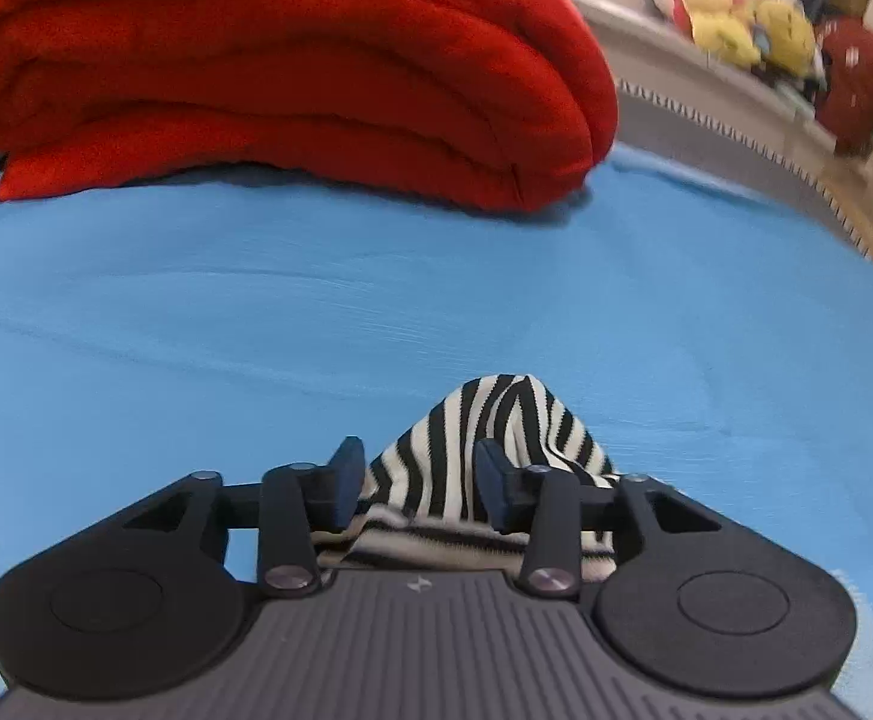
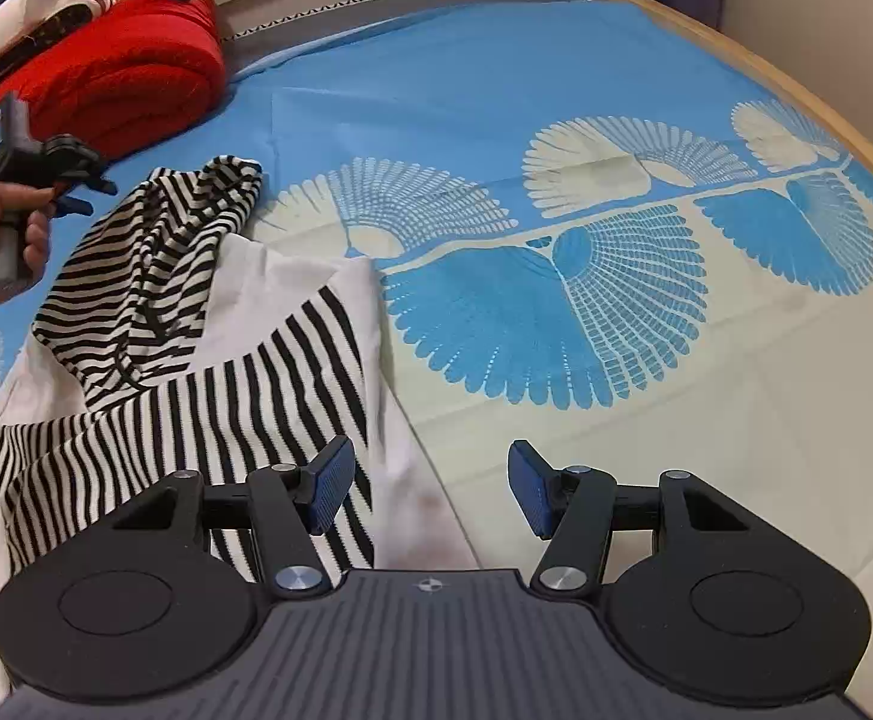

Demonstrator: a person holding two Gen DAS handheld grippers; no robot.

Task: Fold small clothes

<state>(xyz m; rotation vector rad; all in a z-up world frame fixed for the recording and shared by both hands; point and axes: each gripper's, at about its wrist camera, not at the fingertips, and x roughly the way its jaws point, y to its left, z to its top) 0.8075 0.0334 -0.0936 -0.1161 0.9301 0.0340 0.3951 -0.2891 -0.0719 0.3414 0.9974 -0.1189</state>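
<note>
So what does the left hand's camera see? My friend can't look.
A striped cloth bunches up between the left gripper's open fingers on a blue sheet. Behind it lies a folded red blanket.

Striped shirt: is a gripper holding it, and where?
The right gripper holds nothing. A fold of the striped shirt sits between the left gripper's jaws; whether they pinch it cannot be told.

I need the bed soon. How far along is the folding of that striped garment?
Barely started. Done: nothing; the striped garment lies rumpled on the blue sheet, one part bunched over the rest. In hand: the left gripper has a ridge of it between its fingers, grip unclear; the right gripper hangs open over its edge. Left: flattening and every fold.
</note>
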